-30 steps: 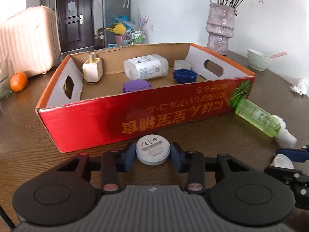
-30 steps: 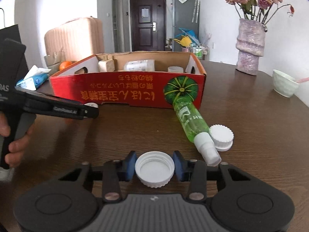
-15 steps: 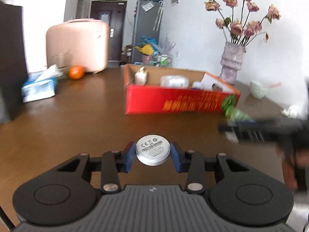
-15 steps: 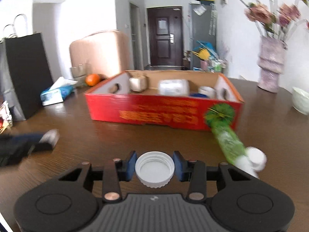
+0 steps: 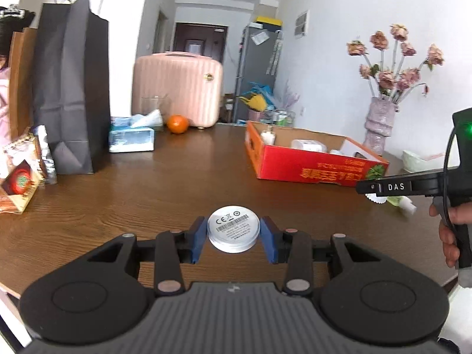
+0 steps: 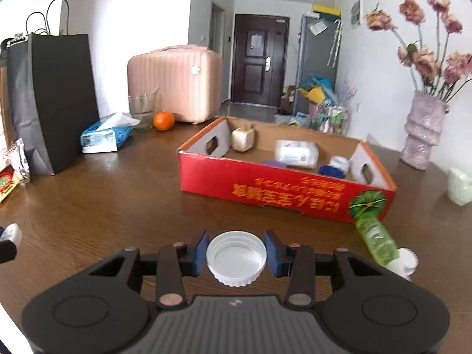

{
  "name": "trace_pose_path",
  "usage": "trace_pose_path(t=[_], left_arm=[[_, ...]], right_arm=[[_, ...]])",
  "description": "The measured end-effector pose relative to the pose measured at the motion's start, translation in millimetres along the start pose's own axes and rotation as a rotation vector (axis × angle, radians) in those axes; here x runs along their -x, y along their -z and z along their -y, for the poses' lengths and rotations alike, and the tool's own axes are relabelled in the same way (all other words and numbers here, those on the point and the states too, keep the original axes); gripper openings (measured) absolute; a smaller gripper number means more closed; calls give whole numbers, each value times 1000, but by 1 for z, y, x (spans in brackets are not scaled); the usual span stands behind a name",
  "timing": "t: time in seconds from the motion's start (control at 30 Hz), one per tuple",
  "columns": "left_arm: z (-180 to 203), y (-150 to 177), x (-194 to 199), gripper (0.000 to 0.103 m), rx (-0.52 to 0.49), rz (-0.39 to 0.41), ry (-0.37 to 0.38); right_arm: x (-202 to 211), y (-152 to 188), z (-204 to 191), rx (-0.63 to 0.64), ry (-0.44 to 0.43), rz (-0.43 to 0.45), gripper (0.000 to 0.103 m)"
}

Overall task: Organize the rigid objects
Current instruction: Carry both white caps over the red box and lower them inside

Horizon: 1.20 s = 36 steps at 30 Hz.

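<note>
My left camera sits low behind its gripper [image 5: 233, 242], facing across the table [image 5: 165, 183] toward the far door, the red box [image 5: 312, 162] off right. My right camera looks the same way, nearer that box [image 6: 283, 183]. Both share the suitcase [image 5: 177, 88], orange [image 5: 178, 124] and vase [image 5: 379, 125]

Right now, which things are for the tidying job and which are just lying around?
For the job: white disc in left gripper, white cap in right gripper, red box, green bottle.
Lying around: orange, tissues, vase.
</note>
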<state>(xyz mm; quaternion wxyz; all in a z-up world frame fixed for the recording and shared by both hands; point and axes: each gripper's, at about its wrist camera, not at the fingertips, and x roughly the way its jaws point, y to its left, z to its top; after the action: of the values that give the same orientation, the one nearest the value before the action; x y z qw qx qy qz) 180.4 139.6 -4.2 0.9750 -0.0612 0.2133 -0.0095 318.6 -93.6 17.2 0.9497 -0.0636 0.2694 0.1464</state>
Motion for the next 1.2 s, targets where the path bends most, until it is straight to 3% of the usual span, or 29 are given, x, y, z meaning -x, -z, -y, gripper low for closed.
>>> trace_pose_path(t=[0.13, 0.3, 0.47, 0.7, 0.87, 1.2], left_arm=[[12, 0, -15, 40, -19, -10, 76], [22, -8, -40, 40, -69, -9, 139], [12, -18, -73, 40, -15, -41, 197], [5, -29, -101, 40, 9, -49, 220], [3, -39, -122, 40, 10, -55, 192], [-3, -83, -138, 40, 62, 5, 139]], right_arm=[[-4, 8, 25, -60, 65, -16, 40], [-13, 9, 48, -116, 88, 28, 40], [-39, -6, 57, -104, 135, 16, 40], [-63, -25, 68, -114, 143, 43, 40], [-72, -28, 75, -125, 130, 49, 40], [-52, -44, 106, -166, 111, 122, 40]])
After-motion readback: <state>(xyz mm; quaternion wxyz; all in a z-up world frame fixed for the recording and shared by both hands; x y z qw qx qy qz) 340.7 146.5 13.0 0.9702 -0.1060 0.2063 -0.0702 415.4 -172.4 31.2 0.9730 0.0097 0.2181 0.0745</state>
